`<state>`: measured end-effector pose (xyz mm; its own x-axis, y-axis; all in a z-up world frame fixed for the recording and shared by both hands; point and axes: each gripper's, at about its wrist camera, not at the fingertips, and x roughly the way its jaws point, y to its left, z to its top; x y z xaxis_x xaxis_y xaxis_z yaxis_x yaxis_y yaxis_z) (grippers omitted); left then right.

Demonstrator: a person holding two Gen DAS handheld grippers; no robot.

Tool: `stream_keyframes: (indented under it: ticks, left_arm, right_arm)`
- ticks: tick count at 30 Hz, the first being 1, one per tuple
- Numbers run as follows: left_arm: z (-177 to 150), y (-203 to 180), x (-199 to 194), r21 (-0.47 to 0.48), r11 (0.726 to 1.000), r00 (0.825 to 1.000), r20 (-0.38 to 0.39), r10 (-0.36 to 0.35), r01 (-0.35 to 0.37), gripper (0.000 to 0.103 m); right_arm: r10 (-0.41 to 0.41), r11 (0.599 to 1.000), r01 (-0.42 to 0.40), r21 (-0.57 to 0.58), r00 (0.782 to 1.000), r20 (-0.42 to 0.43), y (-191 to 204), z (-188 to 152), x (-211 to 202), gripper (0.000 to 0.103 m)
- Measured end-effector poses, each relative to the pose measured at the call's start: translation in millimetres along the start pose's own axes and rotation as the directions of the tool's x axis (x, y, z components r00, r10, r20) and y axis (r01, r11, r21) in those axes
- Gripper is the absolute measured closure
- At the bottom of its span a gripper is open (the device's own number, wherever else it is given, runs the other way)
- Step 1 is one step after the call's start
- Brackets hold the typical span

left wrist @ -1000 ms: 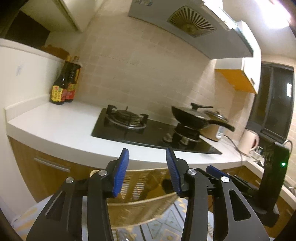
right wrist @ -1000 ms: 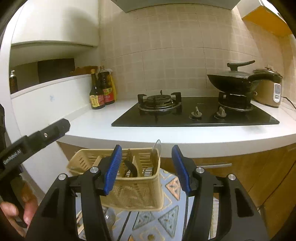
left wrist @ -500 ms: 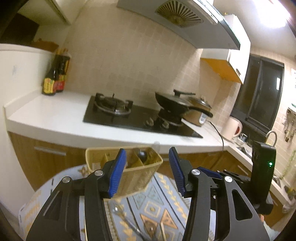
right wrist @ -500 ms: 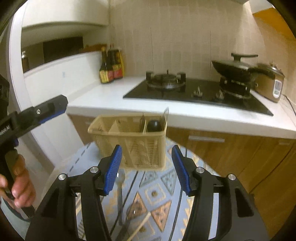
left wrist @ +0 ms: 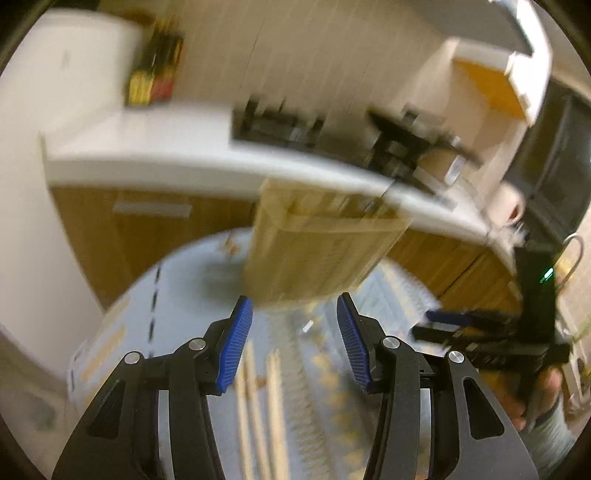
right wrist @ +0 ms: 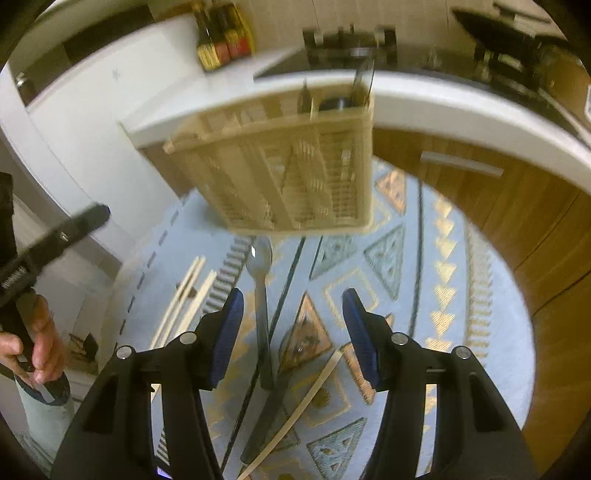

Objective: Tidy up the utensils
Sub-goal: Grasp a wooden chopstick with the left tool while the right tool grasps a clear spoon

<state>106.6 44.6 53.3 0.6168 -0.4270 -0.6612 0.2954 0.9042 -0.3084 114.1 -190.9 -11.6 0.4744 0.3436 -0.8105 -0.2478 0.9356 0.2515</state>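
A beige slotted utensil basket point(right wrist: 291, 173) stands at the far side of a round table with a patterned blue cloth point(right wrist: 424, 295); it holds a few dark utensils. It shows blurred in the left wrist view point(left wrist: 317, 251). A metal spoon point(right wrist: 260, 280) lies in front of it, pale chopsticks point(right wrist: 184, 291) to its left, and one more chopstick point(right wrist: 314, 391) lies nearer. My right gripper point(right wrist: 291, 336) is open and empty above the spoon handle. My left gripper point(left wrist: 293, 341) is open and empty above chopsticks point(left wrist: 258, 398).
A white kitchen counter point(right wrist: 443, 99) with a black gas hob point(right wrist: 347, 40), a pan point(right wrist: 517, 33) and sauce bottles point(right wrist: 221, 37) stands behind the table. Wooden cabinet fronts point(right wrist: 517, 206) are below. The left gripper's body point(right wrist: 48, 243) shows at left.
Both grippers have tilted down from the counter towards the table. The basket now sits higher in both views, and the spoon and chopsticks have come into view. Both stay open.
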Motion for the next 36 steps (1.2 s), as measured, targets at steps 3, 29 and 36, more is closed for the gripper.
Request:
stream_keyframes:
  ticks: [3, 29, 36]
  left_arm:
    - [-14, 19, 36, 0.001, 0.999, 0.986, -0.164, 0.037, -0.037, 0.059]
    - [-41, 17, 110, 0.292, 0.942, 0.892, -0.362, 0.271, -0.167, 0.079]
    - [-41, 27, 104, 0.267, 0.949, 0.898, -0.357, 0.259, -0.167, 0.097]
  right_arm:
    - [0.013, 1.000, -0.012, 0.015, 0.998, -0.059, 1, 0, 19, 0.051]
    - [0.030, 0.999, -0.026, 0.019, 0.961, -0.274, 31, 33, 122, 0.067]
    - [-0.037, 0.996, 0.012, -0.089, 0.961, -0.275, 62, 31, 136, 0.083]
